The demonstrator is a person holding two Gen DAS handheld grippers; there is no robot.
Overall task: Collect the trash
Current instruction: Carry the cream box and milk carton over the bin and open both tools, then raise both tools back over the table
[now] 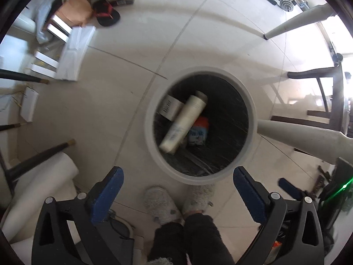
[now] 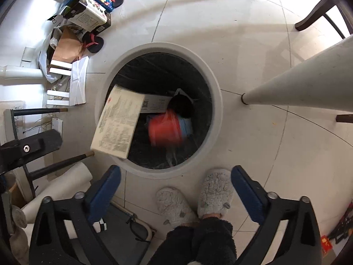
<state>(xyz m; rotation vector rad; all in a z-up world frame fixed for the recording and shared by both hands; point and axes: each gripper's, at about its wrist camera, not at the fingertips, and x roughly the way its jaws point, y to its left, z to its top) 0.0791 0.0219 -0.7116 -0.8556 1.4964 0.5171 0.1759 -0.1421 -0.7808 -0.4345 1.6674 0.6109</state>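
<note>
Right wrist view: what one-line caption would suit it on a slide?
Open right gripper above a round white trash bin holding a cream printed box and an orange-and-blue package, grey fuzzy slippers below.

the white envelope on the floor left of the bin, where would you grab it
Probably the envelope's long edge nearest the bin, coming in low from the bin side. It lies flat, its far side is crowded by boxes, so only that edge looks free. Right gripper is open.

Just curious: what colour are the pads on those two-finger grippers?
Blue pads on black frames, clearest in the right wrist view.
</note>
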